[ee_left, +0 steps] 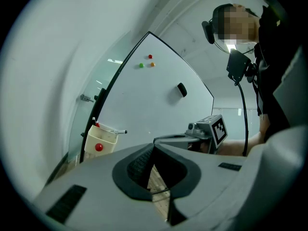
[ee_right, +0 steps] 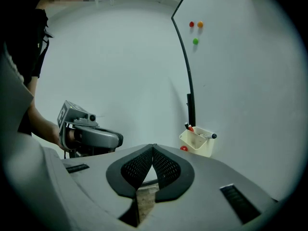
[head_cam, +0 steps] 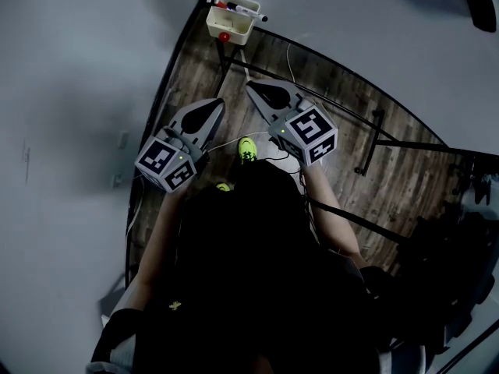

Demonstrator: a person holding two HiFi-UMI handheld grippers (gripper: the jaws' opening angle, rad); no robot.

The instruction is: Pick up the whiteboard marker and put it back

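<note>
The marker (head_cam: 248,12), white-barrelled with a black cap, lies across the rim of a cream holder (head_cam: 234,26) fixed at the lower edge of the whiteboard (ee_left: 154,105). Its capped end juts past the holder's side. A second, red marker (ee_left: 96,124) stands inside the holder at the far end, and a red magnet (ee_left: 98,147) sits on the holder's front wall. Higher on the whiteboard are three small magnets, red (ee_left: 149,56), green (ee_left: 141,65) and orange (ee_left: 152,64), with a black eraser (ee_left: 181,89) lower down to their right.

Left gripper (ee_left: 153,146): jaws together at the tips, nothing between them; only a strip of wooden floor (head_cam: 265,61) shows below the meeting point. It is aimed roughly level towards the whiteboard, with the holder to the left of its line and well apart from it.

Right gripper (ee_right: 153,146): jaws likewise closed tip to tip, with ribbed pads visible on both inner faces and nothing held. The holder lies to the right of its line, well apart.

In the head view the two grippers are side by side above the floor, both pointing towards the holder, and neither touches the marker. The person's forearms extend behind them.
</note>
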